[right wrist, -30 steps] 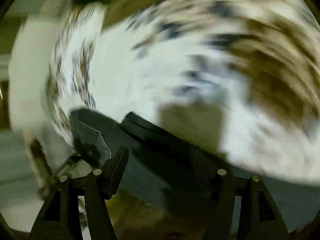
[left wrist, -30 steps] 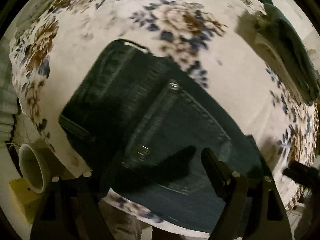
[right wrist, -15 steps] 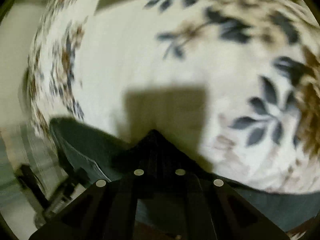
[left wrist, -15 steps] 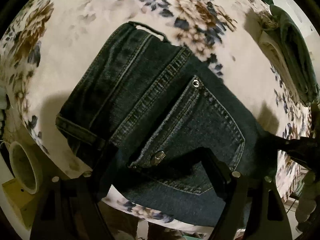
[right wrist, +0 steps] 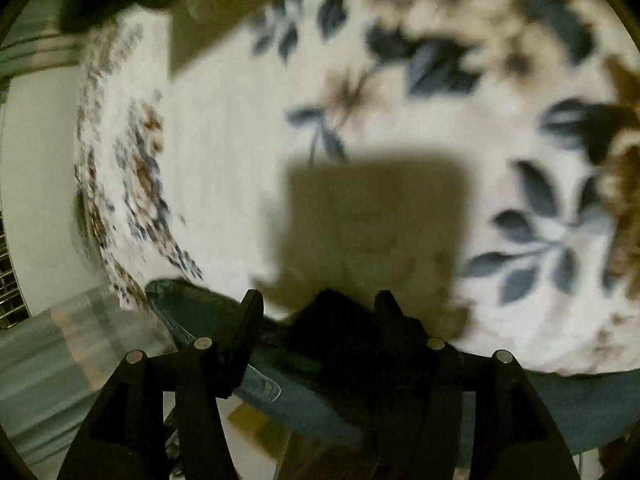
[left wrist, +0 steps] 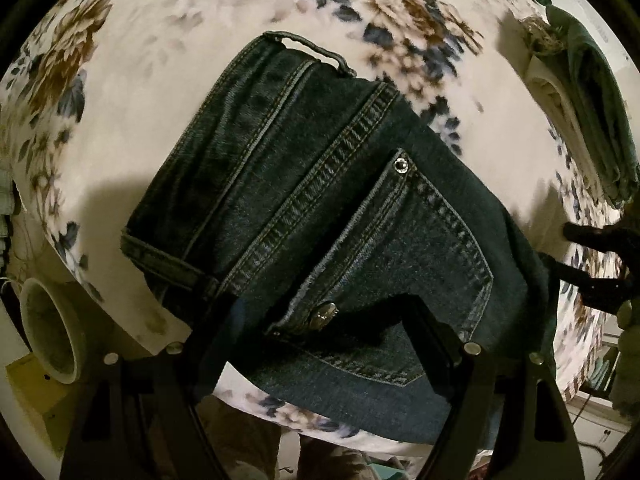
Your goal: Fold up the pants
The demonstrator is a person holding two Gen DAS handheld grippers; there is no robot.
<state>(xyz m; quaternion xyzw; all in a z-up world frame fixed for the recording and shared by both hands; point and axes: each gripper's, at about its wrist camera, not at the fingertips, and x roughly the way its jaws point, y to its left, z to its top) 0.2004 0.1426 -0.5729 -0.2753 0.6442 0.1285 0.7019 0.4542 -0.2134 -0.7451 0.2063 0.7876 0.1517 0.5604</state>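
Dark blue jeans [left wrist: 332,216] lie folded on a floral blanket [left wrist: 160,40], back pocket up, at the near edge. My left gripper [left wrist: 320,312] is open and hovers over the waistband by the pocket button. My right gripper [right wrist: 320,304] stands partly open at the jeans' edge [right wrist: 200,300], with a bunch of dark denim between its fingers. It also shows in the left wrist view [left wrist: 592,256] at the far right, beside the jeans.
A stack of folded green and cream clothes [left wrist: 580,100] lies at the blanket's far right. A white cylindrical tub [left wrist: 48,328] and a yellow box [left wrist: 32,388] stand below the left edge. The blanket [right wrist: 360,120] stretches ahead of the right gripper.
The right gripper shut on the jeans' edge half a second ago and has now opened partly. The left gripper moved closer over the jeans and stayed open.
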